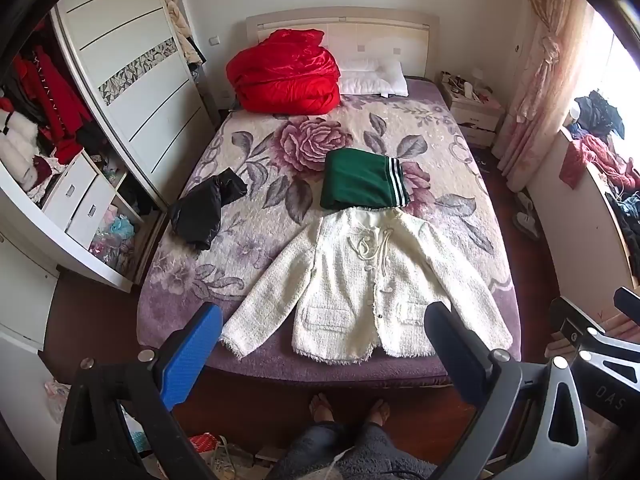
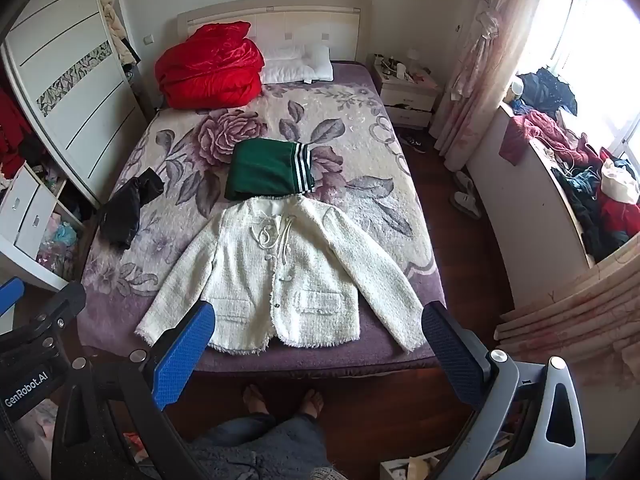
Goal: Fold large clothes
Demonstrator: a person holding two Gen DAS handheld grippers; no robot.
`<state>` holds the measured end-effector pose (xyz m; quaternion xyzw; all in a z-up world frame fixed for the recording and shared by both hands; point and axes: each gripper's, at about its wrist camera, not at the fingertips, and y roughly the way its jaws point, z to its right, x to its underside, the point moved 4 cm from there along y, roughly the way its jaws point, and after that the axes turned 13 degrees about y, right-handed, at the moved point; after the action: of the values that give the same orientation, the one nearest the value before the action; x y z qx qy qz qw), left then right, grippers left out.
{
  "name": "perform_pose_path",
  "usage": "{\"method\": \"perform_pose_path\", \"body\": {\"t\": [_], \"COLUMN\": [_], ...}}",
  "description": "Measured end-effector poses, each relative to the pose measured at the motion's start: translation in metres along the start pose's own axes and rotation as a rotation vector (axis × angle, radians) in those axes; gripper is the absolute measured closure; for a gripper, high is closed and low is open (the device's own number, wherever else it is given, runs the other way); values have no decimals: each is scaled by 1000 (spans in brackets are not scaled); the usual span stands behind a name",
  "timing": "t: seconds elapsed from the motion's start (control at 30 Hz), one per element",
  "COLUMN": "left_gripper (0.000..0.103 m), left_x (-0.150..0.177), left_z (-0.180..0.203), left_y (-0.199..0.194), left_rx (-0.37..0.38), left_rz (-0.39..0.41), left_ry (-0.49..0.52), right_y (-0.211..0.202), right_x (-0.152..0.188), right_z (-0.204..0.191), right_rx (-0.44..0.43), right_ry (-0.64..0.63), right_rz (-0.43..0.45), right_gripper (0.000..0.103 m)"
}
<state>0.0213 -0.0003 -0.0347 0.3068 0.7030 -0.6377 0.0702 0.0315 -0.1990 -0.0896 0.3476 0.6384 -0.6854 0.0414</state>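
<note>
A cream tweed jacket (image 1: 356, 284) lies spread flat, front up, sleeves out, at the foot of the bed (image 1: 192, 280); it also shows in the right wrist view (image 2: 280, 276). A folded green garment with white stripes (image 1: 362, 180) lies just beyond its collar, seen too in the right wrist view (image 2: 268, 172). My left gripper (image 1: 326, 320) is open and empty, held above the bed's foot edge, short of the jacket hem. My right gripper (image 2: 320, 320) is open and empty at the same height, to the right of the left one.
A black garment (image 1: 206, 208) lies on the bed's left side. A red quilt (image 1: 284, 72) and white pillows (image 1: 372, 76) sit at the headboard. A wardrobe (image 1: 120, 72) stands left, a nightstand (image 2: 406, 92) and clothes-covered sill (image 2: 580, 184) right. The person's feet (image 1: 348, 408) stand below.
</note>
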Motion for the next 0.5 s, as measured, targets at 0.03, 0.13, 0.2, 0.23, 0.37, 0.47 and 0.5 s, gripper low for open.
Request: {"method": "perform_pose_path", "body": {"t": [0.03,0.13,0.2,0.23,0.37,0.47,0.5], "left_gripper": [0,0,0,0,0,0,0], "left_x": [0,0,0,0,0,0,0], "left_z": [0,0,1,1,0,-1,-1], "left_y": [1,0,0,0,0,0,0], "left_rx": [1,5,6,5,5,8,7], "left_rz": [-2,7,5,4,6,7,7], "left_ry": [0,1,2,3,-3,-7,-6], "right_y": [0,-1,-2,-2,-3,-3,-3], "right_x": [0,0,0,0,0,0,0], "right_z": [0,0,1,1,0,0,0], "right_rx": [0,7,6,8,11,10,13], "right_ry": [0,-3,-3,-3,-6,-4,-7], "right_rz": [2,-1,-2,-1,2,1,2], "right_gripper": [0,0,0,0,0,0,0]}}
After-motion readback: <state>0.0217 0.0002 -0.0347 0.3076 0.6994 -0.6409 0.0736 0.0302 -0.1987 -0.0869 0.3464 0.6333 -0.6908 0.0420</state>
